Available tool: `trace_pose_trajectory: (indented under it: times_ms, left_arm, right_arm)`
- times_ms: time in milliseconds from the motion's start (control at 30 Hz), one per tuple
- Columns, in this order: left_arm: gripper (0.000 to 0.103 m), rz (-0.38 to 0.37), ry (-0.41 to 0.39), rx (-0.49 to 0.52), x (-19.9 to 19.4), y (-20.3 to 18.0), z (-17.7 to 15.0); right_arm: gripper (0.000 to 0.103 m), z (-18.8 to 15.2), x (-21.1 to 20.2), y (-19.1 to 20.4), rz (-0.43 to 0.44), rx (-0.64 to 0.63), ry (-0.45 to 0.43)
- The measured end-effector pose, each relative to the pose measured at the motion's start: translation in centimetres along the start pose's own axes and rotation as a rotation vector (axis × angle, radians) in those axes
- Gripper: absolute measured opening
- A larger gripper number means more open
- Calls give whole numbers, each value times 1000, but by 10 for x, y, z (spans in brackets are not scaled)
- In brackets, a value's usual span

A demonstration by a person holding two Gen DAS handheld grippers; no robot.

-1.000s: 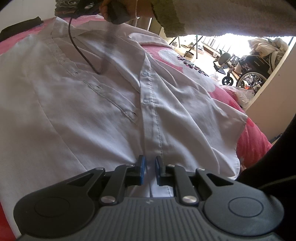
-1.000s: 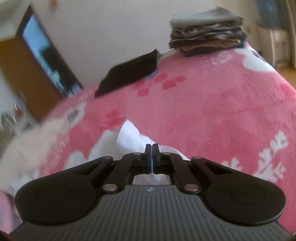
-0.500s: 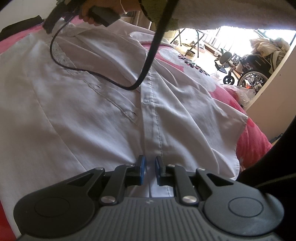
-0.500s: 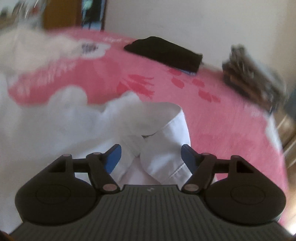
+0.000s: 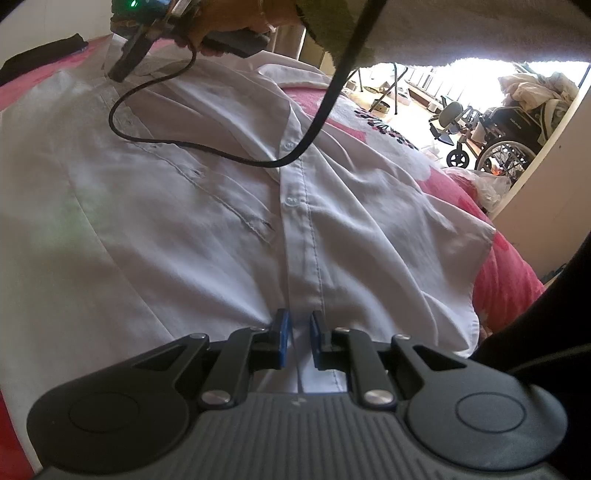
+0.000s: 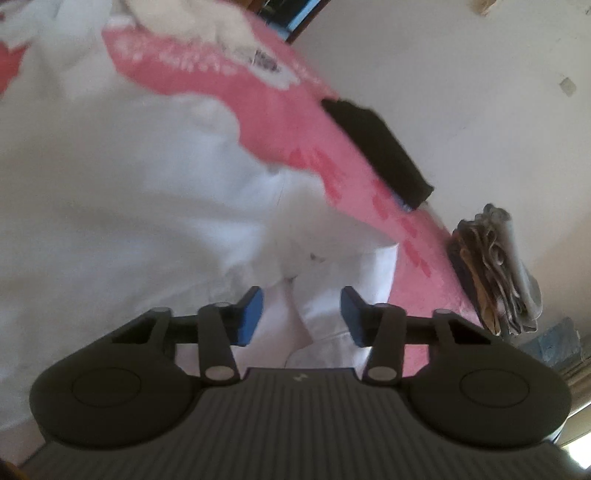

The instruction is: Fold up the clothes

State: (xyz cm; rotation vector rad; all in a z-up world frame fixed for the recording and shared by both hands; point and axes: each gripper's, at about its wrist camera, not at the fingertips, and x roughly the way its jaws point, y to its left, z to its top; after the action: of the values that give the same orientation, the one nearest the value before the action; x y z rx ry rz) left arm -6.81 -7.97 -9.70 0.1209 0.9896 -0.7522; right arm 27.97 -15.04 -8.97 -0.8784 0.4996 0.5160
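**Shirt laid flat, folding not yet begun**

The white shirt (image 5: 229, 229) lies spread front-up on the pink blanket (image 5: 509, 280), its button placket running up the middle and partly open towards the collar. No fold shows in it: both sides lie out flat and the hem sits at the near edge. Judging by that, the work is at the smoothing and arranging stage, and every fold is left to make.

The left gripper (image 5: 297, 334) sits at the hem, its blue pads drawn close with the placket strip pinched between them, pinning the lower edge. The right gripper (image 6: 301, 314) is at the collar end; its jaws have just been closing from a wider spread, yet they stand apart, with collar cloth lying between the pads and neither pad pressing on it.

The left wrist view gives the whole garment, the person's hand (image 5: 221, 22) carrying the right gripper at the collar, a black cable (image 5: 192, 144) trailing across the chest, and a doorway with wheelchairs (image 5: 502, 140) beyond. It does not show how the right jaws stand. The right wrist view, blurred, shows that gap, plus what the other misses: a stack of folded clothes (image 6: 495, 273) at the bed's far edge and more of a black folded item (image 6: 376, 147) near the wall
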Motion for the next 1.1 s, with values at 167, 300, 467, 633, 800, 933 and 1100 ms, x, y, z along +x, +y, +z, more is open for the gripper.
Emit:
trace_pose_trajectory:
  times_ms: [167,300,467,633,800,933,1100]
  left_arm:
    - [14,5,1,3,0,-2,0]
    - [14,1,0,4,1,-2,0]
    - [14,-10,-6,1,2,0,-2]
    - [14,-25,-9,-3,2,3,-2]
    - [14,-42,-10,-12,2,6,-2]
    - [14,-52,-8,-24,2,7,-2]
    - [14,-56,-4,-36,0,7,-3]
  right_arm:
    - [14,-10,32,-25,26,178,78]
    - [2,-19,42,-54,71,396,92]
    - [1,-45,27,-99,147,792,19]
    - [1,-76,3,-128,250,1117,-111]
    - [1,-68,-1,-145,382,1264,-213]
    - [1,-36,13,-143,472,1290,-234]
    - [1,-1,47,-122,487,1237,-145]
